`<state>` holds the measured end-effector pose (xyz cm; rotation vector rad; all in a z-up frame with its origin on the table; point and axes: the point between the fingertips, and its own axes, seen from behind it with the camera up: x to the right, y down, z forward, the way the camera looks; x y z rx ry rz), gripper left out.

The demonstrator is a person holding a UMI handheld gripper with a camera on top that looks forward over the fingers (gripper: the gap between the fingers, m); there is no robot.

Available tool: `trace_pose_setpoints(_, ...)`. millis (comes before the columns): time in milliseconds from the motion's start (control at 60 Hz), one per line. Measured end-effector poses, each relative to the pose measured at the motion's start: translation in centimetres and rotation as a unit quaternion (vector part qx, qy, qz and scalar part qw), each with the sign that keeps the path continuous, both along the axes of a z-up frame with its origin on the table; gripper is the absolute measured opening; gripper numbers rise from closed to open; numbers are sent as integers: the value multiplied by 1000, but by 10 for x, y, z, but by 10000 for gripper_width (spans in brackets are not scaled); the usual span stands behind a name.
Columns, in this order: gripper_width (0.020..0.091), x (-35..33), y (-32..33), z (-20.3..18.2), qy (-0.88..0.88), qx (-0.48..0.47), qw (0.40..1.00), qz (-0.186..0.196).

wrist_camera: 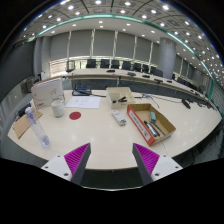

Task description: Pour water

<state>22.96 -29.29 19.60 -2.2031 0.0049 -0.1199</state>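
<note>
Still the approach stage of pouring water, by the look of things: nothing gripped, nothing tipped. Tool (112, 160) held wide open and empty above the near edge of the worktop (110, 140), purple pads (78, 156) well apart with bare surface showing between them.

Likeliest task object: a clear plastic bottle (39, 128) standing upright near the left edge of the worktop, ahead of and well to the left of the left finger, not between the fingers. Whether any water inside, impossible to tell. Behind it, further along the left side, a white cup-like container (59, 109) and a small red disc (75, 116) lying flat just beside it; possibly the vessel to pour into, though only a guess. Behind those, a pale box-shaped appliance (46, 93) by the far-left corner.

Toward the right half of the worktop, an open cardboard box (152, 122) with assorted items inside, plus a second smaller box (120, 96) near the far edge. Neither in the path to the bottle.

Next move, judged from this layout: swing left and forward until the bottle stands between the fingers, then close on its body below the neck. Care needed with a light, tall bottle close to the edge: a glancing touch from one finger could topple it or push it off.
</note>
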Motion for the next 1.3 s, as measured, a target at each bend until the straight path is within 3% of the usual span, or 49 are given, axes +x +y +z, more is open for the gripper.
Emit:
trace_pose_setpoints(267,856,-74,11,-24,-2,6,1000,16)
trace_pose_setpoints(567,860,-243,18,-70,36,18,997,73)
trace_pose_setpoints(750,861,-327,58,-99,44,52,992,103)
trace_pose_setpoints(933,851,-358,117,-113,41,101,991,82)
trace_pose_setpoints(1017,779,-367,140,-122,40,113,990,72)
trace_pose_setpoints(1167,515,-366,161,-119,22,145,987,57)
trace_pose_setpoints(1300,423,-369,163,-119,22,149,986,65)
